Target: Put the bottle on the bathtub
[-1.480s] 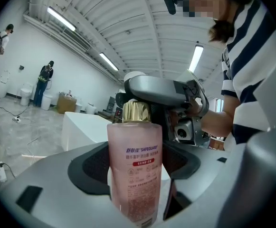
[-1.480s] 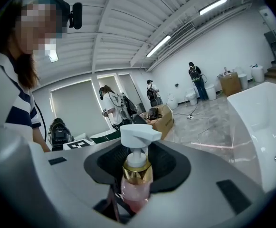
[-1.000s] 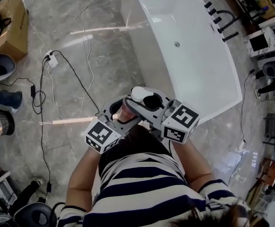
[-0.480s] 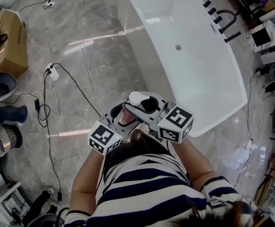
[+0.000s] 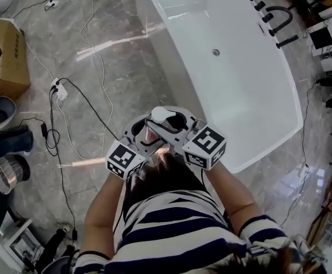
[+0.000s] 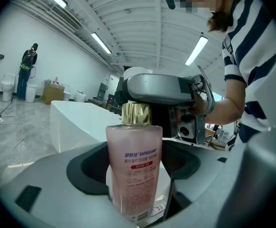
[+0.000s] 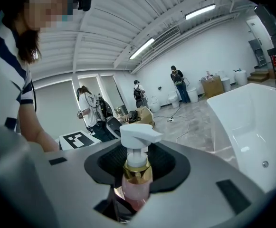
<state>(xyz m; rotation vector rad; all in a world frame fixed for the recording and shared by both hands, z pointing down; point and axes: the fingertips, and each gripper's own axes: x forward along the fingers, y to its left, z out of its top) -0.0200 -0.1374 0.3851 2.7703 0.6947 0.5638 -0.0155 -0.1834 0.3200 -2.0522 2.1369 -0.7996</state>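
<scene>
Between the two grippers, in front of the person's chest and just short of the tub's near end, the bottle [image 6: 134, 170] is riding upright and off the ground. It is looking like clear, smooth plastic with a gold collar [image 6: 136, 114] and a white pump [image 7: 138, 133]. Pink liquid is filling it almost to the shoulder, so I am judging it fairly heavy for its size, stiff in the body, slick on the sides and top-heavy. The pump is probably the weak part, so the flat labelled body is the safer place to grip.

The left gripper [image 5: 137, 136] is clamping that body low down, its jaws pressing either side. The right gripper [image 5: 179, 125] is facing it, its jaws closing on the bottle just under the collar.

The tub [image 5: 240, 96] is lying empty and dry-looking, with only its drain [image 5: 215, 52] showing. Its rim is looking narrow, so the bottle's base will likely need to go down flat.
</scene>
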